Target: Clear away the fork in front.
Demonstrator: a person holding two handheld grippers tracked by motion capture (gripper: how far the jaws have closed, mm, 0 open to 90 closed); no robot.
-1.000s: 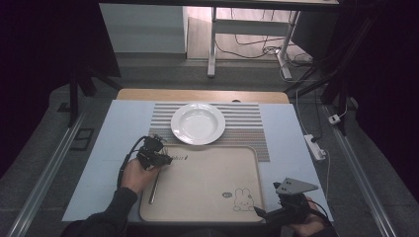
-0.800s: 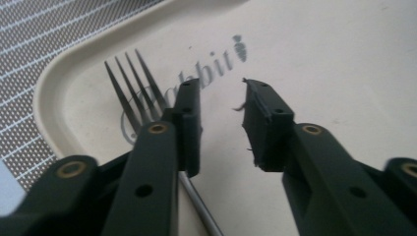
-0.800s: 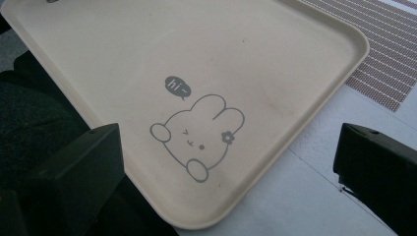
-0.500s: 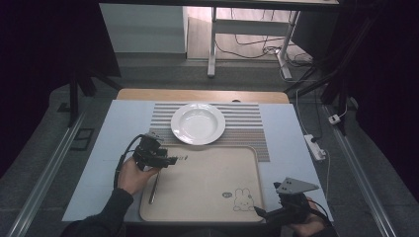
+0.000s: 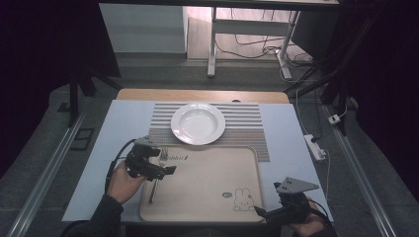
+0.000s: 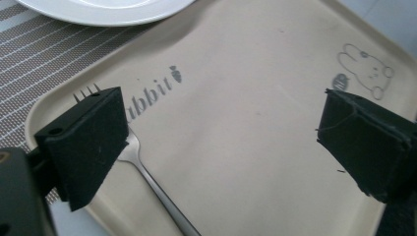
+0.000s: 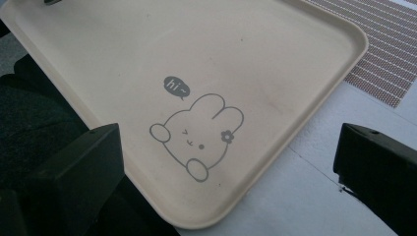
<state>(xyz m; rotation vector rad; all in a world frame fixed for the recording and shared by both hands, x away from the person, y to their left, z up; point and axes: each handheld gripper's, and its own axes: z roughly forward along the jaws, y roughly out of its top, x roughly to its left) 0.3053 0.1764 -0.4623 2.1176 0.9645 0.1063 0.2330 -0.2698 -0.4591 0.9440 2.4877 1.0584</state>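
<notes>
High view: fork (image 5: 157, 174) lies flat along the left edge of the tray (image 5: 207, 212), placed beside the plate (image 5: 197, 123). My left hand-held gripper (image 5: 165, 170) has just been opening, jaws wide, nothing between. Right hand-held gripper (image 5: 262, 213) waits wide at the tray's near corner.

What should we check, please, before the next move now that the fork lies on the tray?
1. Fork lies flat on the tray, along its left edge: ok.
2. Left hand-held gripper has let go; its jaws have just been opening and stand wide, with the fork lying below them, unpressed: ok.
3. Fork tines point toward the plate: ok.
4. Plate sits on the striped mat, off the tray: ok.
5. Right hand-held gripper is open at the tray's near right corner, holding nothing: ok.
6. Left hand-held gripper high enough over the fork to move away: cannot tell.
</notes>
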